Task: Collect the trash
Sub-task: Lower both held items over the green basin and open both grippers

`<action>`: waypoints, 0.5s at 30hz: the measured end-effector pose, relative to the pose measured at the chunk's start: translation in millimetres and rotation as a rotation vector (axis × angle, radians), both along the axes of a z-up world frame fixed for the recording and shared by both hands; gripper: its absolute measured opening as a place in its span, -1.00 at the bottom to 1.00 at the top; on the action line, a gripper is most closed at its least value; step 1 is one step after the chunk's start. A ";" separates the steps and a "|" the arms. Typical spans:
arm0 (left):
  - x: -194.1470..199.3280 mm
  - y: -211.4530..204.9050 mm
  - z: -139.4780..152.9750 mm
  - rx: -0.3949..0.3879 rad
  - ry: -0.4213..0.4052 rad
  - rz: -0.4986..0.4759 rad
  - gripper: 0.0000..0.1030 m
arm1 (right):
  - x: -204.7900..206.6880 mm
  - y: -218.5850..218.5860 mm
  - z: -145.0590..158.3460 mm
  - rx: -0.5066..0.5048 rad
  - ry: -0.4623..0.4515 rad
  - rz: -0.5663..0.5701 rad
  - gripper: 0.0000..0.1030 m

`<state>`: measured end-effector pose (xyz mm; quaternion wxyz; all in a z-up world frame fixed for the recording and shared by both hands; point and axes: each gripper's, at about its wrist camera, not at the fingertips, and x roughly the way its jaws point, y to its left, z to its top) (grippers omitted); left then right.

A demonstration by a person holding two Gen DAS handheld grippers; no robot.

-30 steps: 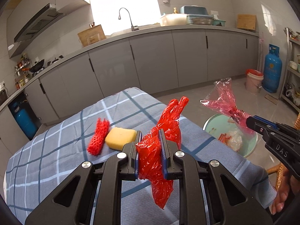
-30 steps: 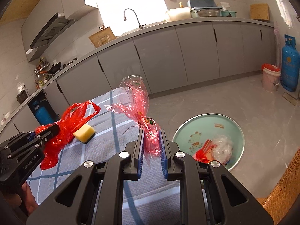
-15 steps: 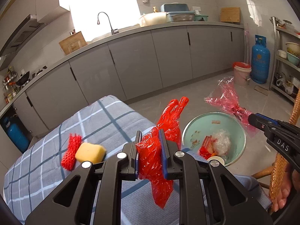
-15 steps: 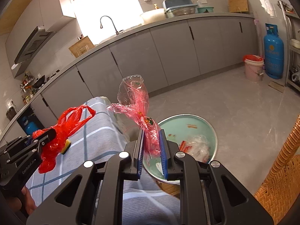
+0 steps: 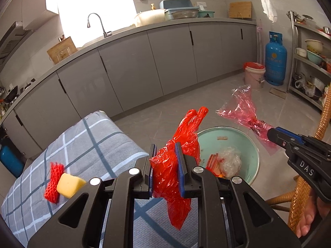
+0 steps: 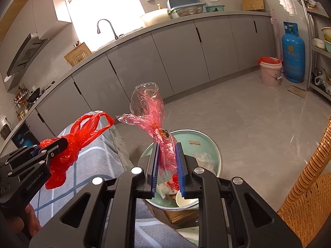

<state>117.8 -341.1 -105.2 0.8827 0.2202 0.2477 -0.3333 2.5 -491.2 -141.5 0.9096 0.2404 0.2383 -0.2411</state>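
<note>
My left gripper is shut on a crumpled red plastic bag, held at the table's right end, just left of a pale green basin on the floor. The basin holds wrappers and clear plastic. My right gripper is shut on a pink see-through wrapper and holds it over the basin. The right gripper also shows at the right of the left wrist view, and the left gripper with the red bag at the left of the right wrist view.
A yellow sponge and a red foam net lie on the grey plaid tablecloth. A wicker chair stands at the right. Grey cabinets, a pink bucket and a blue gas cylinder are farther back.
Both grippers have moved right with their loads, off the table toward the basin. The right gripper now hangs over the basin; the sponge and net have slid to the left of view.
</note>
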 end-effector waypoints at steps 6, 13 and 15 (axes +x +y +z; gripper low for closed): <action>1.6 -21.5 -6.4 0.019 0.011 -0.019 -0.64 | 6.4 -17.0 -4.0 0.005 0.013 -0.013 -0.65; 9.9 -42.8 -16.2 0.046 0.020 -0.034 -0.63 | 21.3 -34.1 -10.2 -0.006 0.043 -0.012 -0.64; 12.2 -49.1 -19.6 0.054 0.022 -0.037 -0.63 | 26.5 -39.7 -13.8 -0.008 0.056 -0.008 -0.64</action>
